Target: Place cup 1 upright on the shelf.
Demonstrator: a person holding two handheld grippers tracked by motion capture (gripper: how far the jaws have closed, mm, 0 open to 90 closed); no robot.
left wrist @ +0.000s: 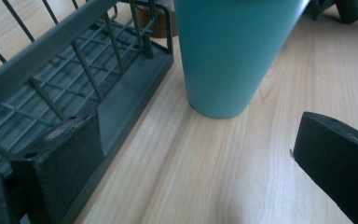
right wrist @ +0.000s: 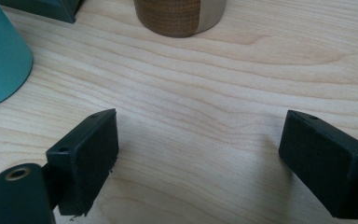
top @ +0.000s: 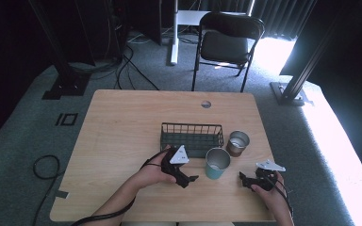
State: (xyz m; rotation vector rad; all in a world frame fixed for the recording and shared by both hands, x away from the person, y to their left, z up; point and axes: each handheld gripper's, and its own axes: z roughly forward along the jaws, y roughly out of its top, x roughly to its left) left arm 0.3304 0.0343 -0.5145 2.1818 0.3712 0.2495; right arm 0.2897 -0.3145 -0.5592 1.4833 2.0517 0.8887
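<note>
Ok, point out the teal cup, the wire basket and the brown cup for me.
teal cup (top: 216, 164), high view, on its outer side wall below the rim.
wire basket (top: 191, 125), high view, on its far top rim.
brown cup (top: 236, 148), high view, on its brown outer side wall.

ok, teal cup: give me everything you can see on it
The teal cup is a plain tapered tumbler, wider at the rim than at the base, with a matte teal outside and a paler, metallic-looking inside. It has no handle or lid. It stands upright and open on the wooden table, just in front of the wire basket and beside the smaller brown cup. The left gripper, jaws open, is near its base without touching it. It looks empty from above.
</note>
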